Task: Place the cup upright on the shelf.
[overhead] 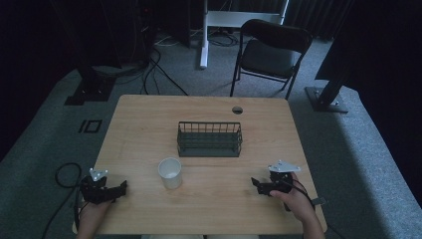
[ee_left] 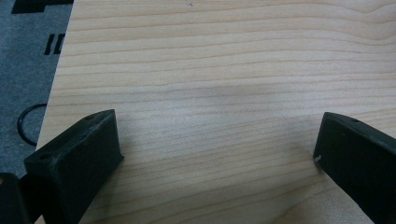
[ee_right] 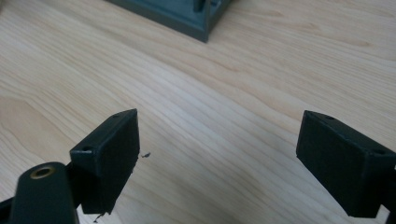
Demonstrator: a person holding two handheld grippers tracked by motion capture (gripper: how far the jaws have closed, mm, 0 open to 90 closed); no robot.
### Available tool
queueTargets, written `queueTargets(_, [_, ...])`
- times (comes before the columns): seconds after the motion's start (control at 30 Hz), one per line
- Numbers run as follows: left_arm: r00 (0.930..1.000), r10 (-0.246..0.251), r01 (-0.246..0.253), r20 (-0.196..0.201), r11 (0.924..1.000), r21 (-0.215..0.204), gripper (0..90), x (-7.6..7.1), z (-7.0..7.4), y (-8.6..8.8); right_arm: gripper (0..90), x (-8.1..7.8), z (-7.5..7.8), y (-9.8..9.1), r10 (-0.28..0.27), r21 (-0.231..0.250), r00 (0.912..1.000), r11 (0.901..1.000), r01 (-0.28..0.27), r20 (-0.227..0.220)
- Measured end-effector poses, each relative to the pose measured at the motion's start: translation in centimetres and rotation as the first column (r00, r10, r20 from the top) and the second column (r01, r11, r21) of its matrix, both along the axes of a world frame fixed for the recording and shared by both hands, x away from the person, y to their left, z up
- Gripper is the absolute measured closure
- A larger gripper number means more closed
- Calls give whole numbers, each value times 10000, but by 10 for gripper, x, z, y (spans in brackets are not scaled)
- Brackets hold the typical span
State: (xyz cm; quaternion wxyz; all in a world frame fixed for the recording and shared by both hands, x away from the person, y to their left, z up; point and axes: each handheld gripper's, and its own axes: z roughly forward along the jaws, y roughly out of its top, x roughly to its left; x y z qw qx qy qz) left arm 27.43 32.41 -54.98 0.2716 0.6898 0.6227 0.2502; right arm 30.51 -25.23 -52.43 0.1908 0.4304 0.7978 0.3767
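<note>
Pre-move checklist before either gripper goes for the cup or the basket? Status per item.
1. Left gripper open, nothing between the jaws: ok.
2. Right gripper open, nothing between the jaws: ok.
3. White paper cup upright, standing apart from the basket: ok.
4. Dark wire basket upright at mid-table: ok.
5. Cup's contents: cannot tell.
6. Bare light wooden table between the grippers: ok.
</note>
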Motion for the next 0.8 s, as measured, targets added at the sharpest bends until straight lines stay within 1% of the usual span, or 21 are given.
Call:
queueTargets(0.07, [10000, 0, 0, 2, 10000, 1, 7, 0, 0, 0, 133, 1, 1, 3, 75, -107, 10000, 9999, -75, 42])
queueTargets(0.13, [10000, -3, 3, -2, 10000, 4, 7, 0, 0, 0, 133, 1, 2, 6, 158, -37, 9999, 9999, -158, 35])
queueTargets(0.2, [10000, -4, 4, -4, 10000, 6, 7, 0, 0, 0, 133, 2, 3, 10, 277, -85, 9996, 9996, -276, 83])
queueTargets(0.3, [10000, -1, 1, -1, 10000, 3, 7, 0, 0, 0, 133, 2, 5, 18, 559, 96, 9983, 9984, -560, 138])
queueTargets(0.33, [10000, 2, -2, 1, 10000, 0, 7, 0, 0, 0, 133, 2, 6, 20, 676, 146, 9977, 9976, -677, 89])
queueTargets(0.43, [10000, 0, 0, 1, 10000, 3, 7, 0, 0, 0, 133, 3, 6, 27, 895, 111, 9959, 9959, -897, 122])
queueTargets(0.63, [10000, -30, 30, 0, 10000, -1, 7, 0, 0, 0, 133, 4, 10, 41, 1186, 217, 9928, 9927, -1190, 169])
queueTargets(0.67, [10000, -30, 30, 0, 10000, -1, 7, 0, 0, 0, 133, 4, 10, 41, 1186, 217, 9928, 9927, -1190, 169])
queueTargets(0.8, [10000, -30, 30, -2, 10000, 1, 7, 0, 0, 0, 133, 4, 11, 53, 1478, 282, 9888, 9885, -1483, 193])
